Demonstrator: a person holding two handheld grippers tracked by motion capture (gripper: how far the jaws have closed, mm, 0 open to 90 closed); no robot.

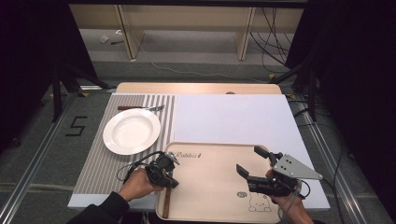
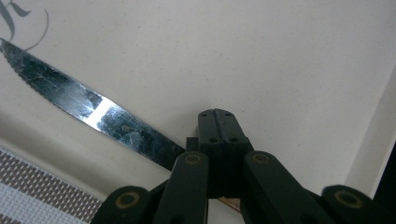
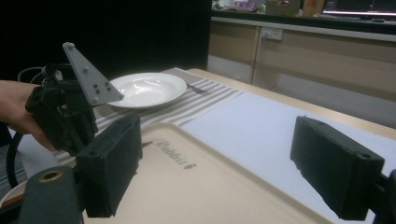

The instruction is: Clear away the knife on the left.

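Dark curtains hang on both sides of the room, and wooden furniture legs and loose cables show on the grey floor beyond the table [image 1: 243,116], whose top is covered with a white sheet. At its near edge lies a beige tray [image 1: 215,186] printed with the word "Rabbit" and a small bear drawing. A knife [image 1: 166,198] lies along the tray's left side, its brown handle toward the near rim; in the left gripper view its serrated steel blade [image 2: 88,107] runs across the tray floor toward the printed lettering. The left gripper [image 1: 163,170] sits over that left side of the tray, held by the person's left hand [image 1: 135,184], and its jaws are pressed tight together with no gap between them, just where the blade meets the handle; whether they actually pinch the knife I cannot tell. The right gripper [image 1: 254,161], with its grey three-cornered plate on top, hovers over the tray's right part in the person's right hand [image 1: 289,205], its jaws spread wide with nothing between them. Left of the tray, a grey-and-white striped placemat [image 1: 98,163] carries a white plate [image 1: 131,131] close to the tray's far left corner, and a fork [image 1: 140,108] with a brown handle lies just beyond the plate.
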